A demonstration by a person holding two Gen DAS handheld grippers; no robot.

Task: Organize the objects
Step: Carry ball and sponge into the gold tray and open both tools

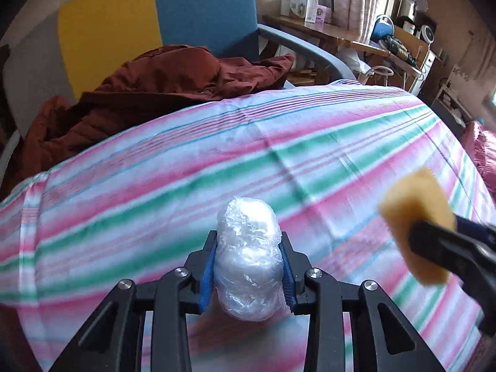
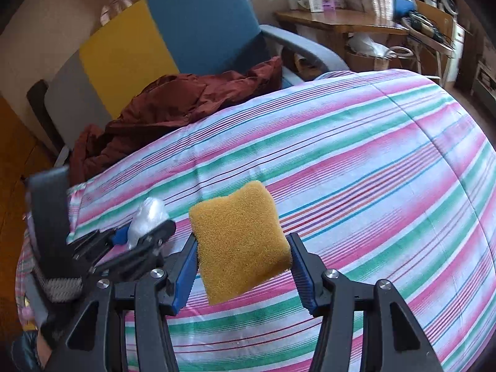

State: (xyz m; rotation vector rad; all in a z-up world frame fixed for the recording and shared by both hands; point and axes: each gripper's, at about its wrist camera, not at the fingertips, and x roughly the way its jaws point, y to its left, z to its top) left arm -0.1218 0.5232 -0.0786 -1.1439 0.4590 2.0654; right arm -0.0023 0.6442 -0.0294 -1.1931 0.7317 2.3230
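A: What carries everything here?

B: A bed [image 2: 356, 161], covered by a striped sheet [image 1: 217, 161] in pink, green, white and thin blue lines. The cloth is pulled fairly smooth, with a few creases and a stitched seam near its far right corner.

A: And what lies directly on it?

B: Almost nothing. Most of the sheet is bare in both wrist views. At the far left edge a crumpled rust-brown jacket [image 1: 161, 86] spills from the seat beside the bed and overlaps the sheet's border.

A: Anything at the other side?

B: At the right rim of the left wrist view, a pink quilted cover [image 1: 483, 148] touches the bed's edge.
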